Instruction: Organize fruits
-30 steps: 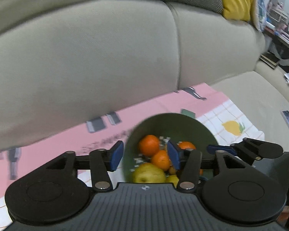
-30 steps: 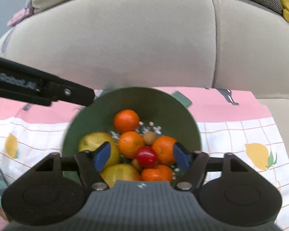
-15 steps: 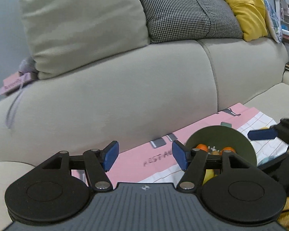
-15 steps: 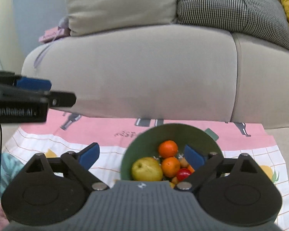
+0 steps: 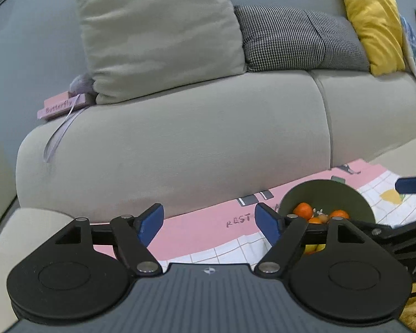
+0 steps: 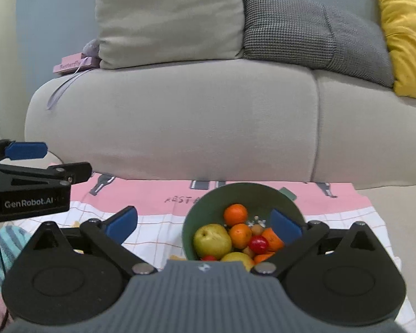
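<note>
A green bowl (image 6: 288,198) sits on a pink and white cloth (image 6: 152,197) on the sofa seat. It holds oranges (image 6: 235,214), a yellow-green pear (image 6: 212,241), a small red fruit (image 6: 258,244) and other small fruits. My right gripper (image 6: 203,223) is open and empty, pulled back above the bowl's near side. My left gripper (image 5: 208,220) is open and empty, left of the bowl (image 5: 327,191), over the cloth (image 5: 202,222). The left gripper also shows at the left edge of the right wrist view (image 6: 27,166).
The beige sofa back (image 6: 180,122) rises behind the cloth. On top of it lean a beige cushion (image 6: 166,16), a checked cushion (image 6: 305,27) and a yellow cushion (image 6: 405,36). A pink box (image 6: 75,65) lies at its left end. A striped cloth (image 6: 2,249) lies lower left.
Both grippers have drawn back and up from the bowl, which now looks smaller. The right gripper's jaws have opened wider. The left gripper has moved left of the bowl.
</note>
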Motion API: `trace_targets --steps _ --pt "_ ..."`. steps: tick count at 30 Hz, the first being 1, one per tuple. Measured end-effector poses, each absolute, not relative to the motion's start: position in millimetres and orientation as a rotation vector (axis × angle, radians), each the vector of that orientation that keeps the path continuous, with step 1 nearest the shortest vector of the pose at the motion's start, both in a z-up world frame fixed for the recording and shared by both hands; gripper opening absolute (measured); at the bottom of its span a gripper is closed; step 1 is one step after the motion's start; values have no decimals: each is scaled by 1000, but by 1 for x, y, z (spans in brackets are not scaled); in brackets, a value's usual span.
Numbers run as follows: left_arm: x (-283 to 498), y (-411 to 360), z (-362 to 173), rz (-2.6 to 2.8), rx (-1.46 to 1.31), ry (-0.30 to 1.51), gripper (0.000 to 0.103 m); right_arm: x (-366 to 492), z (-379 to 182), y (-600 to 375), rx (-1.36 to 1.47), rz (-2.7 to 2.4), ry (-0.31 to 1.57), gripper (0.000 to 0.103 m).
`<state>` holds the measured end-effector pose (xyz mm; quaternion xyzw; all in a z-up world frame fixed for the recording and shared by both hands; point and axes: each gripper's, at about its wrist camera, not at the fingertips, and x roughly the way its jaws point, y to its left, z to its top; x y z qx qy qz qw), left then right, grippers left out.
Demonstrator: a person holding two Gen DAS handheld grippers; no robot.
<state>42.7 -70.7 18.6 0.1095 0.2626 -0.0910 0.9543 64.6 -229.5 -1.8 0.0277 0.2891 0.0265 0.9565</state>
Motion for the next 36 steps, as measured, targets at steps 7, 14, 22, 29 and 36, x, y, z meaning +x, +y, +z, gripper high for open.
trace_targets --steps 7,14,22,29,36 --pt "31 -61 13 -168 192 560 93 52 -11 -230 64 42 636 99" --pt "29 -64 -1 -166 209 642 93 50 -31 -228 81 57 736 99" --pt "31 -71 -15 -172 232 730 93 52 -44 -229 38 32 785 99" --pt "35 -74 -25 -176 237 784 93 53 -49 -233 54 17 808 99" --pt "38 -73 -28 -176 233 804 93 54 -50 -231 49 25 805 99"
